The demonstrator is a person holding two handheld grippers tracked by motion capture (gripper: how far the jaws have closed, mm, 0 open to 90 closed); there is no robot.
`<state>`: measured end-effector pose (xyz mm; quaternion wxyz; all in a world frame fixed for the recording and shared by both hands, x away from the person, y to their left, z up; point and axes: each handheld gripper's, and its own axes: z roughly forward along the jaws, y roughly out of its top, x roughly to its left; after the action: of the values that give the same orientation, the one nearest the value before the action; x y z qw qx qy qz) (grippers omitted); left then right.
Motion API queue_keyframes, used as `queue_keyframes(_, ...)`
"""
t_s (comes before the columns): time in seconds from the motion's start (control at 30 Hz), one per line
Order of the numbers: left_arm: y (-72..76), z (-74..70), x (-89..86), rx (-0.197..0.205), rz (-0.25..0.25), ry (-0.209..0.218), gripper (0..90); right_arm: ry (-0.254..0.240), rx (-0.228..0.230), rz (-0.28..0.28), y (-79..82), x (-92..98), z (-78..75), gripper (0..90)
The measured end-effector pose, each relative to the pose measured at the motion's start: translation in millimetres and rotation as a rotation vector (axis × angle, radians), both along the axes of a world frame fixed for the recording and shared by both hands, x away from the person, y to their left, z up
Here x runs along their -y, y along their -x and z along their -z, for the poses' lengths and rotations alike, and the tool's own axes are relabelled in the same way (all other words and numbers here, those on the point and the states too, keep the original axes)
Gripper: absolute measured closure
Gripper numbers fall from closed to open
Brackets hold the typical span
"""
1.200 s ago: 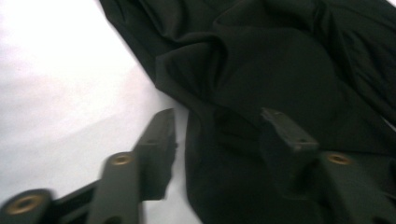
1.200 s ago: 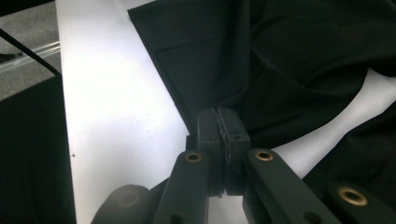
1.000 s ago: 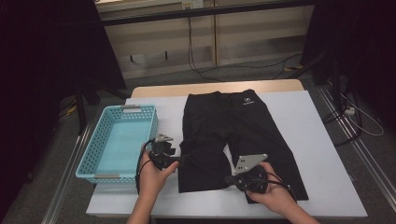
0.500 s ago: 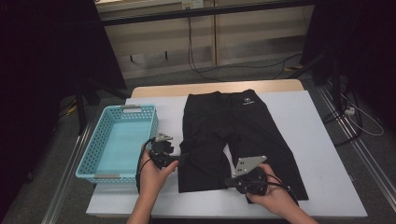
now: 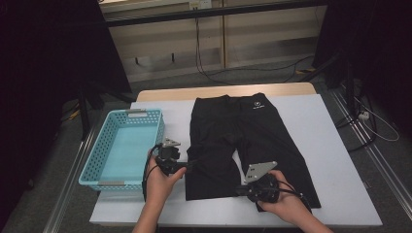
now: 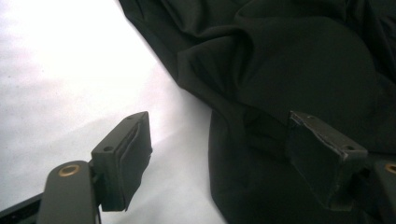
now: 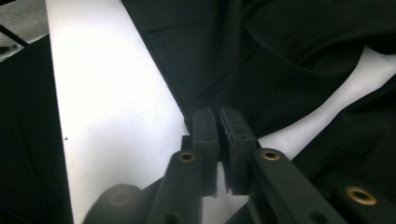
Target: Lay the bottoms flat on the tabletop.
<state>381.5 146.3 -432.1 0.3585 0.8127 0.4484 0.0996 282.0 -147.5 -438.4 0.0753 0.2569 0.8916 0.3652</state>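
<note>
While flat, black shorts [image 5: 243, 141], waistband far, legs toward person

The black shorts [image 5: 243, 141] are looking like soft, matt cloth with gentle wrinkles. The table [image 5: 335, 160] is looking smooth and white. The blue basket [image 5: 124, 145] is showing shiny plastic full of little holes. The left gripper [image 6: 224, 158] is showing dull black pads, a bit rough.

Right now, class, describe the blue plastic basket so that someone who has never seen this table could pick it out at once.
Start at the white table, where black shorts lie spread flat in the middle. Look to the table's left edge: the light blue plastic basket stands there, beside the shorts and just beyond the left gripper. Its perforated walls and pale colour set it apart from everything near it.
</note>
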Motion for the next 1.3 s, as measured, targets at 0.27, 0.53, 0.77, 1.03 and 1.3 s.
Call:
queue_keyframes(0.27,1.4,-0.3,-3.2,0.003,-0.004,0.005,22.3,-0.036,0.062,0.101,-14.3,1.1,-1.3,62.2)
queue_keyframes(0.53,2.8,-1.4,-6.6,0.003,-0.009,0.004,22.1,0.033,0.090,0.162,-35.2,-12.8,9.5,61.9)
queue_keyframes(0.77,3.7,-3.0,-3.4,0.013,0.001,0.007,22.1,0.025,0.057,0.170,-37.2,-13.4,14.7,82.1)
queue_keyframes(1.03,3.7,-3.3,-4.0,0.016,-0.007,0.011,22.0,0.006,0.014,0.139,-30.5,-7.2,6.9,89.4)
queue_keyframes(1.3,3.7,0.1,-3.4,0.003,-0.006,0.003,22.0,-0.044,-0.023,0.061,-9.1,-2.7,0.4,89.2)
